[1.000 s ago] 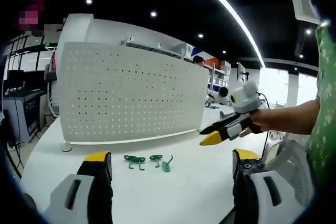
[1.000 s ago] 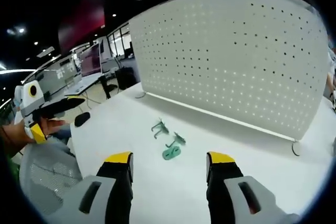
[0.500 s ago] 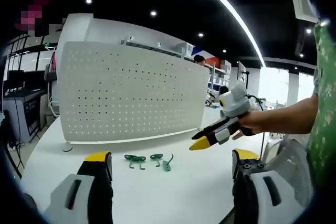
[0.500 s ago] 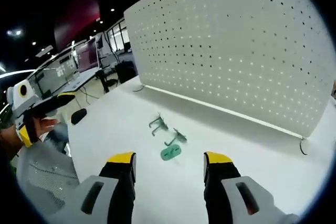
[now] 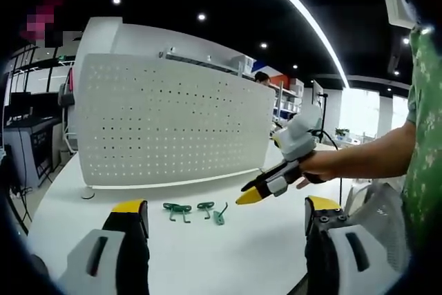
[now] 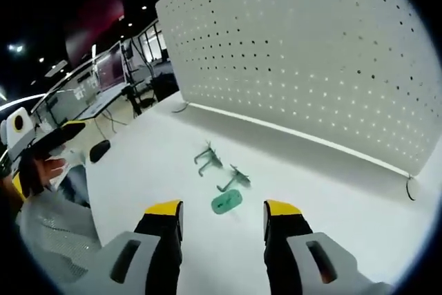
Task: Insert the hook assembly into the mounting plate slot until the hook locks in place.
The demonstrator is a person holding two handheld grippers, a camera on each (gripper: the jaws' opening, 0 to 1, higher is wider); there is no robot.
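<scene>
Green hooks (image 6: 222, 179) are lying loose on the white table (image 6: 331, 205) before the pegboard (image 6: 311, 60); my right claw (image 6: 222, 211) is hovering over them, jaws spread, empty; my left claw (image 5: 224, 213) is gaping too

Place: open-plan office or lab workspace
Evidence: desks with monitors (image 6: 110, 74) standing along the windows, ceiling spotlights (image 5: 201, 17) shining, mesh office chair (image 6: 48, 236) sitting beside the white table (image 5: 228, 246)

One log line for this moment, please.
phase: approach | right claw: open, empty, nearing green hooks on table | left claw: open, empty | pegboard: upright, no hook mounted
</scene>
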